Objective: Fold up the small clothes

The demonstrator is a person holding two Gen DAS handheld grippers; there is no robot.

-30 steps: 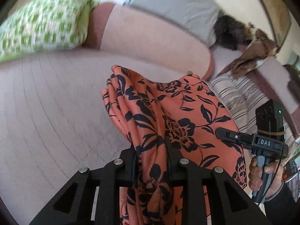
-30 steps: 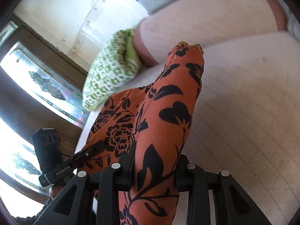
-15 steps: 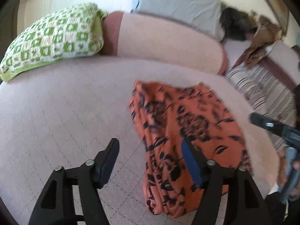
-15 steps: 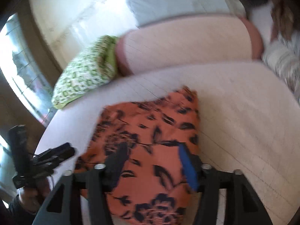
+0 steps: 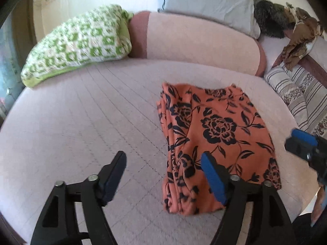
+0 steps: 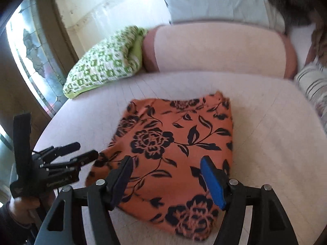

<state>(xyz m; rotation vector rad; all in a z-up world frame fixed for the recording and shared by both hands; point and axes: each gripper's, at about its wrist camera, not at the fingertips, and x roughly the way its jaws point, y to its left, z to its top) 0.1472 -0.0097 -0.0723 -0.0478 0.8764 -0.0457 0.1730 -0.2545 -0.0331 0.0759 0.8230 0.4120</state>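
Folded orange cloth with black flowers (image 5: 216,138) lies flat on the pale pink quilted cushion (image 5: 85,122), ahead of both tools. The left gripper (image 5: 163,173) is spread wide, empty, its blue-padded finger over the cloth's left part. The right gripper (image 6: 169,175) is likewise wide apart above the cloth, gripping nothing. Beyond lie a green-and-white checked pillow (image 5: 81,42) and a pink bolster (image 5: 200,40).

No legible text anywhere.
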